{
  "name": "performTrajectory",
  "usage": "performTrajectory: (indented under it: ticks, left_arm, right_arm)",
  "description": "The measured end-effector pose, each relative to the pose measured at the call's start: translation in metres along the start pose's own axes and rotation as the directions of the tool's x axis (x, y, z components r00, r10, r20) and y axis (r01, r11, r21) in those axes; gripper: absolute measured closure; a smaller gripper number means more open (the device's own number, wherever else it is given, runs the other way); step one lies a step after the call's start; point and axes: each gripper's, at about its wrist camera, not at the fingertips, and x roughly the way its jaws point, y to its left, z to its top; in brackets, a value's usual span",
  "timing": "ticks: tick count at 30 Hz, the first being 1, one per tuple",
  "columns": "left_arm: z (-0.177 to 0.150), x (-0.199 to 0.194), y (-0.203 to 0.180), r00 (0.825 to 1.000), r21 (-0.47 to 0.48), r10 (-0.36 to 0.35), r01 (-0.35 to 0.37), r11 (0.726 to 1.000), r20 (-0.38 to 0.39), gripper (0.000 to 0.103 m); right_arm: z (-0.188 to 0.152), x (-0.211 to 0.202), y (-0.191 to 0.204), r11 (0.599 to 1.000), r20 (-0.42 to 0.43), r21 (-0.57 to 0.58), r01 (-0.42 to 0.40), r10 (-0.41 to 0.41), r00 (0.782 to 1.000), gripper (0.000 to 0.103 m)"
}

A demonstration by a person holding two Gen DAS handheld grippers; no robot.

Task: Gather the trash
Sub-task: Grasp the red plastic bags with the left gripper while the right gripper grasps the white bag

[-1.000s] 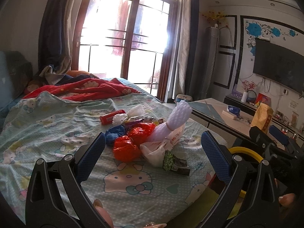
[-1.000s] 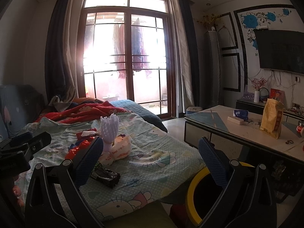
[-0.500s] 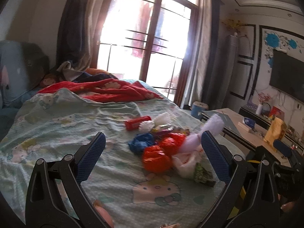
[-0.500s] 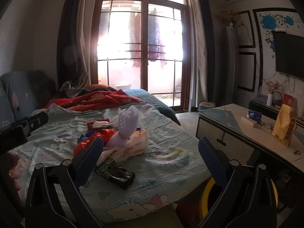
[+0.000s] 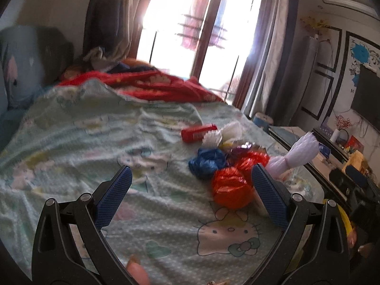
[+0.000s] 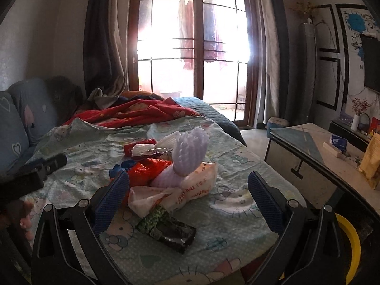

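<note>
A heap of trash lies on the bed's cartoon-print sheet (image 5: 71,142). In the left wrist view it holds a red plastic bag (image 5: 230,190), a blue bag (image 5: 206,162), a red wrapper (image 5: 198,133) and white foam netting (image 5: 300,153). In the right wrist view I see the foam netting (image 6: 190,152), a white bag (image 6: 190,190), the red bag (image 6: 147,173) and a dark green packet (image 6: 166,228). My left gripper (image 5: 190,197) is open and empty, just short of the heap. My right gripper (image 6: 187,199) is open and empty above the packet.
A yellow-rimmed bin (image 6: 349,239) stands on the floor beside the bed's near right corner. A low table (image 6: 315,152) with a yellow bag (image 6: 372,163) is to the right. A red blanket (image 6: 133,114) lies at the far end of the bed.
The left gripper has swung left, so the heap now sits toward its right finger. The right gripper has moved closer to the heap. Both stay open.
</note>
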Motion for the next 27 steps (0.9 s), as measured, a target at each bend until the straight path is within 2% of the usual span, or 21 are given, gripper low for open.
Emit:
performTrajectory:
  ticks: [8,10,14,17,20,22,23,24,27]
  left_arm:
    - [-0.006,0.038,-0.002,0.986,-0.06,-0.103,0.096,0.994,-0.132,0.011]
    - [-0.006,0.047,-0.005,0.977,-0.074,-0.13,0.119,0.99,-0.169,0.011]
    - [-0.004,0.072,-0.01,0.944,-0.151,-0.208,0.174,0.973,-0.255,0.011]
    - [-0.004,0.084,-0.014,0.927,-0.205,-0.254,0.201,0.958,-0.278,0.011]
    - [-0.011,0.092,-0.016,0.916,-0.255,-0.281,0.21,0.944,-0.286,0.011]
    - [-0.015,0.096,-0.013,0.91,-0.293,-0.301,0.216,0.931,-0.286,0.014]
    - [-0.018,0.099,-0.012,0.904,-0.31,-0.31,0.216,0.926,-0.294,0.018]
    - [-0.021,0.101,-0.011,0.899,-0.313,-0.313,0.216,0.925,-0.305,0.021]
    - [-0.025,0.102,-0.01,0.891,-0.33,-0.33,0.224,0.917,-0.311,0.028]
  right_arm:
    - [0.019,0.039,-0.008,0.999,-0.028,0.038,-0.017,0.018,0.999,0.006]
    - [0.024,0.052,-0.012,0.997,-0.052,0.059,-0.048,0.051,0.997,0.006]
    - [0.031,0.072,-0.02,0.994,-0.093,0.083,-0.067,0.074,0.993,0.007]
    - [0.033,0.082,-0.026,0.991,-0.109,0.112,-0.078,0.091,0.99,0.02]
    - [0.032,0.09,-0.032,0.983,-0.14,0.159,-0.097,0.119,0.983,0.037]
    - [0.028,0.093,-0.034,0.977,-0.152,0.176,-0.119,0.146,0.977,0.058]
    - [0.027,0.093,-0.034,0.976,-0.156,0.175,-0.129,0.157,0.975,0.063]
    - [0.025,0.093,-0.034,0.975,-0.155,0.174,-0.135,0.163,0.974,0.068]
    - [0.022,0.087,-0.037,0.962,-0.139,0.218,-0.164,0.197,0.971,0.07]
